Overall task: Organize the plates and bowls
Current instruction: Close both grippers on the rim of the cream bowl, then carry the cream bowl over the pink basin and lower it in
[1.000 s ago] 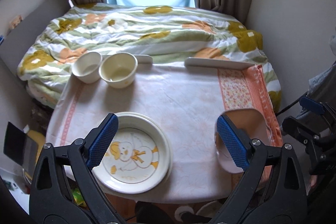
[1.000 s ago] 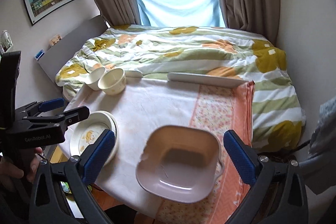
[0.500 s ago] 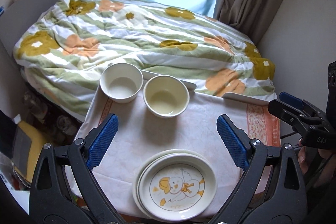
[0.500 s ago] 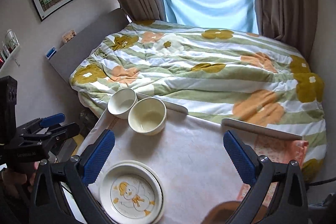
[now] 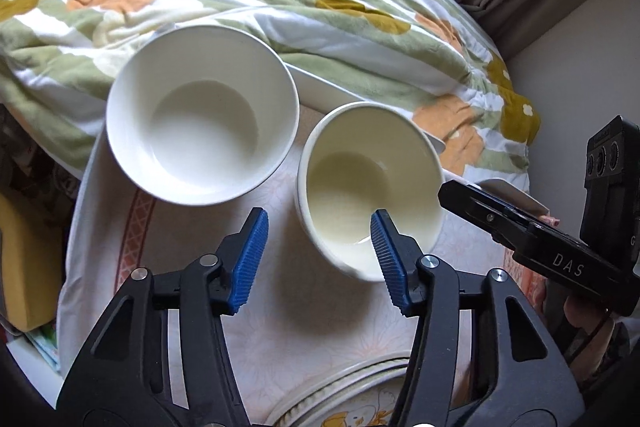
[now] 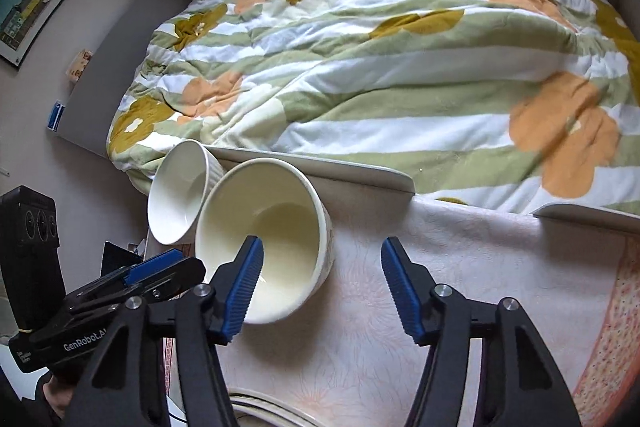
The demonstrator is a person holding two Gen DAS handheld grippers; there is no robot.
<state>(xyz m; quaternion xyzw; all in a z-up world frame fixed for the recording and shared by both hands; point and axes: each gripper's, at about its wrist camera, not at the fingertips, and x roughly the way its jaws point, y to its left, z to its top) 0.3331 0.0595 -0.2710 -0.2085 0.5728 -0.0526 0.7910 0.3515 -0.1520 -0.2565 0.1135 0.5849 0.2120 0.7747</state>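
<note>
A white bowl (image 5: 202, 113) and a cream bowl (image 5: 368, 183) stand side by side at the table's far left corner. My left gripper (image 5: 316, 241) is open, its right finger inside the cream bowl's near rim and its left finger outside, over the cloth. My right gripper (image 6: 322, 263) is open too, its left finger inside the cream bowl (image 6: 264, 239) and its right finger over the cloth. The white bowl (image 6: 182, 191) sits behind. Stacked plates with a duck picture (image 5: 360, 405) lie at the near edge, mostly hidden.
The table (image 6: 460, 259) wears a pale patterned cloth with an orange strip at the right. A bed with a flowered quilt (image 6: 400, 67) lies right behind the table. The table's left edge drops off just beside the white bowl.
Both grippers have moved forward and down to the two bowls, narrowed their opening, and now straddle the cream bowl's rim. The square pink bowl has left both views.
</note>
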